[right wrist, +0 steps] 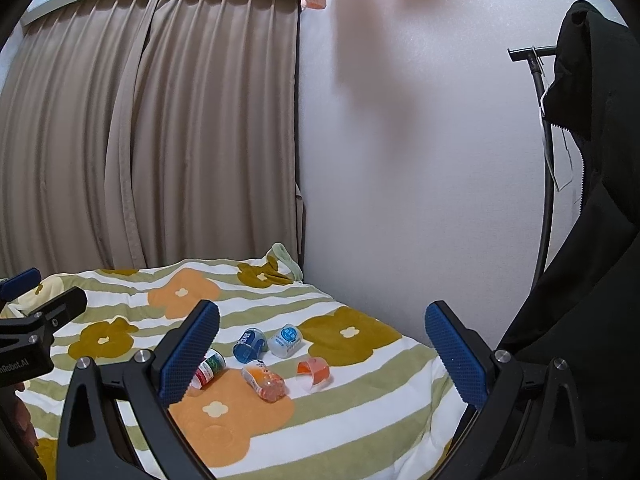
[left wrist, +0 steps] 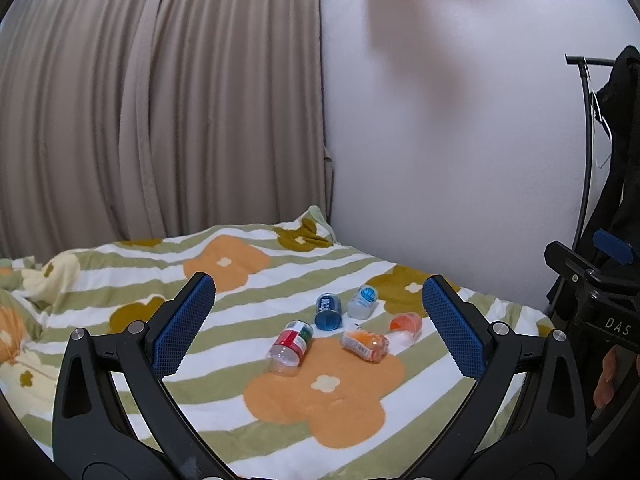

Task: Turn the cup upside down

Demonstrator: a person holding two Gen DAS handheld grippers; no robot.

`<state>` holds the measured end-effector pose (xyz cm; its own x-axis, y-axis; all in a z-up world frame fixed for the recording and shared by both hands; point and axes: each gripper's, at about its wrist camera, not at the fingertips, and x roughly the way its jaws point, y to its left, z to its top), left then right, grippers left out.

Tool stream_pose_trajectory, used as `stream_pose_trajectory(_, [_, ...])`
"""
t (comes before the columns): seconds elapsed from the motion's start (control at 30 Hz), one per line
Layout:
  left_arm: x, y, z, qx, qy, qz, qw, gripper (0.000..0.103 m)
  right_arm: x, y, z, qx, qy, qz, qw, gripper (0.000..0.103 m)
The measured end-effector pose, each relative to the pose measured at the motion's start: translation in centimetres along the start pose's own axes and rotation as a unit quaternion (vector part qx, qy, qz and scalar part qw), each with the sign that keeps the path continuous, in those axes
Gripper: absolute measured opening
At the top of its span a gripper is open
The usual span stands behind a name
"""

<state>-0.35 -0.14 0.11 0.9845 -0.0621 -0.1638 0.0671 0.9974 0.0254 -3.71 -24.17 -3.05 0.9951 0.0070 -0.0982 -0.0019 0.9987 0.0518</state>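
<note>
Several small plastic cups lie on their sides on a flowered bedspread [left wrist: 120, 280]: a red-labelled clear cup [left wrist: 290, 347], a blue cup [left wrist: 328, 312], a pale blue-labelled cup [left wrist: 362, 301], an orange-labelled cup [left wrist: 365, 345] and an orange-banded clear cup [left wrist: 406, 326]. My left gripper [left wrist: 320, 326] is open and empty, held above and in front of them. In the right wrist view the same cups show: red [right wrist: 209, 370], blue [right wrist: 249, 345], pale [right wrist: 285, 340], orange-labelled [right wrist: 265, 383], orange-banded [right wrist: 315, 372]. My right gripper [right wrist: 320, 354] is open and empty, also short of them.
Beige curtains [left wrist: 160, 120] hang behind the bed and a white wall [left wrist: 440, 160] stands to the right. A black clothes rack [right wrist: 540, 160] with a dark coat [right wrist: 592, 280] stands at the right. The bedspread [right wrist: 360, 420] drops off at its right edge.
</note>
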Motion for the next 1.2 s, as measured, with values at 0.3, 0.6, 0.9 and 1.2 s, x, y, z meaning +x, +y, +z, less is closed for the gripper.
stream_pose_trajectory(0.3, [0.3, -0.3, 0.3, 0.002, -0.005, 0.001, 1.0, 0.103, 0.1, 0.1, 0.2, -0.001, 0.0, 0.0, 1.0, 0.103])
stream_pose_trajectory(0.6, [1.6, -0.1, 0.9, 0.0, 0.007, -0.003, 1.0, 0.103, 0.1, 0.1, 0.1, 0.0, 0.003, 0.002, 1.0, 0.103])
stream_pose_trajectory(0.9, [7.3, 0.6, 4.7, 0.042, 0.037, 0.006, 0.9984, 0.103, 3.0, -0.5, 0.4, 0.003, 0.046, 0.022, 0.999, 0.103])
stream_pose_trajectory(1.2, [25.5, 1.4, 6.9, 0.088, 0.19, -0.058, 0.9761, 0.103, 8.5, 0.5, -1.7, -0.01, 0.108, 0.045, 0.993, 0.103])
